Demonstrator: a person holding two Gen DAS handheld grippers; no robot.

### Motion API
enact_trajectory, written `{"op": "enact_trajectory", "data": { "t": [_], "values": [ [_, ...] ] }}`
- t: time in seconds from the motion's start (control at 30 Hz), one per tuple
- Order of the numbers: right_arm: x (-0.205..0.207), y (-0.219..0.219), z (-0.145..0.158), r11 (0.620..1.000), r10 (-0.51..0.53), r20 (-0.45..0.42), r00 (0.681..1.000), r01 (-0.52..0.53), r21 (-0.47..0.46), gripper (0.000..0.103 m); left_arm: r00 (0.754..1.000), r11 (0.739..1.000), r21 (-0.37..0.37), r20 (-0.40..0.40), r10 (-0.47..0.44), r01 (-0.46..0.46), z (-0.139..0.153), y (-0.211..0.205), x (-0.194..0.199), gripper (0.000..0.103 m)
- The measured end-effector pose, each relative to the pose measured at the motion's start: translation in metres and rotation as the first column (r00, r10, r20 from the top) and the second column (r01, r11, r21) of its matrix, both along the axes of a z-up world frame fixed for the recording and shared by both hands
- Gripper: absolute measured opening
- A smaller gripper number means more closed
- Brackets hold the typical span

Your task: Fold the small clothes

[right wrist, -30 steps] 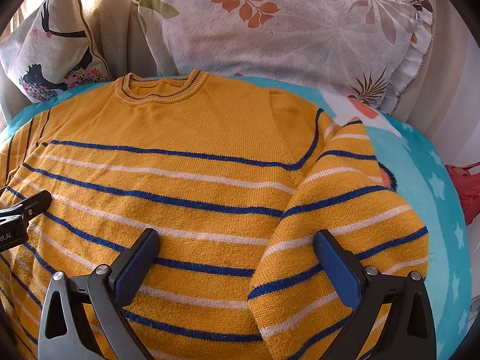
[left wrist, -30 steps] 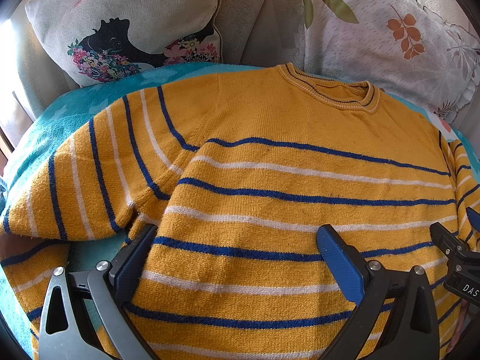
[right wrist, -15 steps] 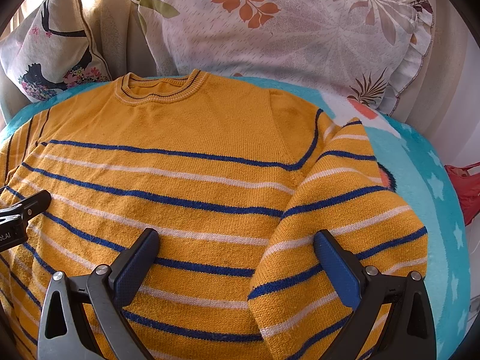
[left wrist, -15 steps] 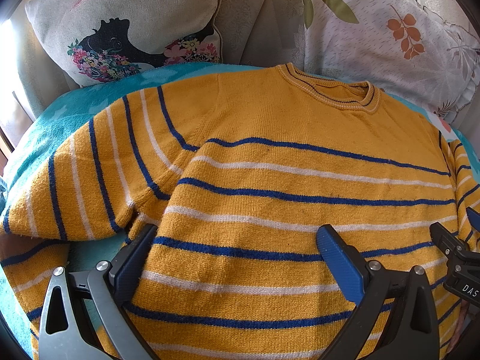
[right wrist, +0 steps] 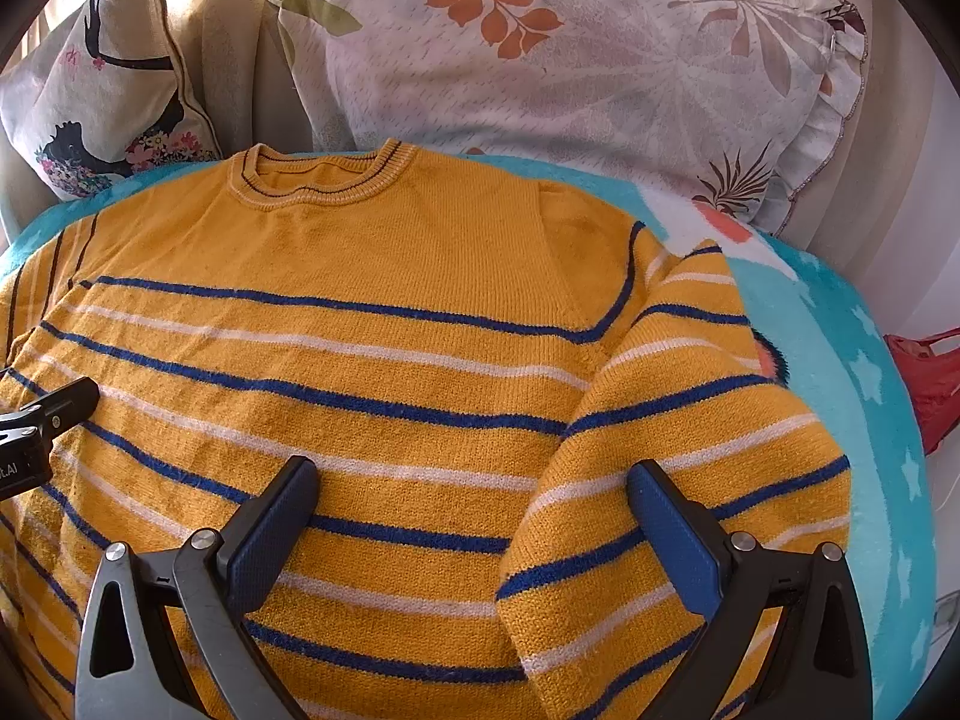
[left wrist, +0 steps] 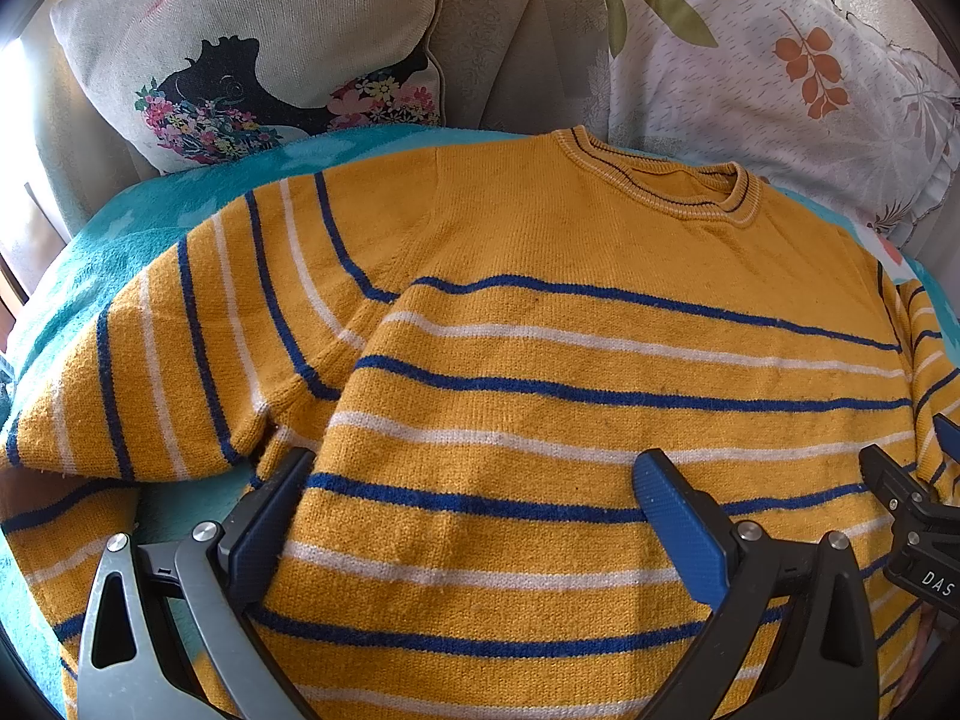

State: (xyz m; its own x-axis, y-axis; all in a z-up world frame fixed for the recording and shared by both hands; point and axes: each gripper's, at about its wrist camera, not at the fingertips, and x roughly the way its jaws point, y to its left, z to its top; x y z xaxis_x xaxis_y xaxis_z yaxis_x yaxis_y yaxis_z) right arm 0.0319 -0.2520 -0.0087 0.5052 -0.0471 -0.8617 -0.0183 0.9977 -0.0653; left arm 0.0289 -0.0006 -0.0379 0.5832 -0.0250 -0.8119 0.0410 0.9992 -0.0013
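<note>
A small yellow sweater (left wrist: 570, 312) (right wrist: 360, 312) with blue and white stripes lies flat, front up, on a teal blanket (left wrist: 108, 240), collar toward the pillows. Its left sleeve (left wrist: 156, 372) spreads out to the side; its right sleeve (right wrist: 678, 456) is folded down over the body's edge. My left gripper (left wrist: 474, 480) hovers open over the lower left part of the body, nothing between its fingers. My right gripper (right wrist: 474, 486) stands open over the lower right part, straddling the body and the folded sleeve. Each gripper's tip shows at the edge of the other's view.
A cushion with a black bird and flowers (left wrist: 258, 54) and a white pillow with leaf prints (right wrist: 570, 60) lean at the back. The teal blanket (right wrist: 858, 360) runs past the sweater on the right, and something red (right wrist: 930, 384) lies beyond its edge.
</note>
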Motion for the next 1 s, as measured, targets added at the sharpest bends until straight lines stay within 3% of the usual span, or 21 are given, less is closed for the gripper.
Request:
{"op": "enact_trajectory", "data": {
  "t": [1.0],
  "values": [
    [-0.0002,0.0004,0.0003,1.0,0.002,-0.012,1.0,-0.003,-0.014,0.103,1.0,1.0,0.0,0.0,0.0,0.0,0.0,-0.0001,0.0,0.103]
  ]
}}
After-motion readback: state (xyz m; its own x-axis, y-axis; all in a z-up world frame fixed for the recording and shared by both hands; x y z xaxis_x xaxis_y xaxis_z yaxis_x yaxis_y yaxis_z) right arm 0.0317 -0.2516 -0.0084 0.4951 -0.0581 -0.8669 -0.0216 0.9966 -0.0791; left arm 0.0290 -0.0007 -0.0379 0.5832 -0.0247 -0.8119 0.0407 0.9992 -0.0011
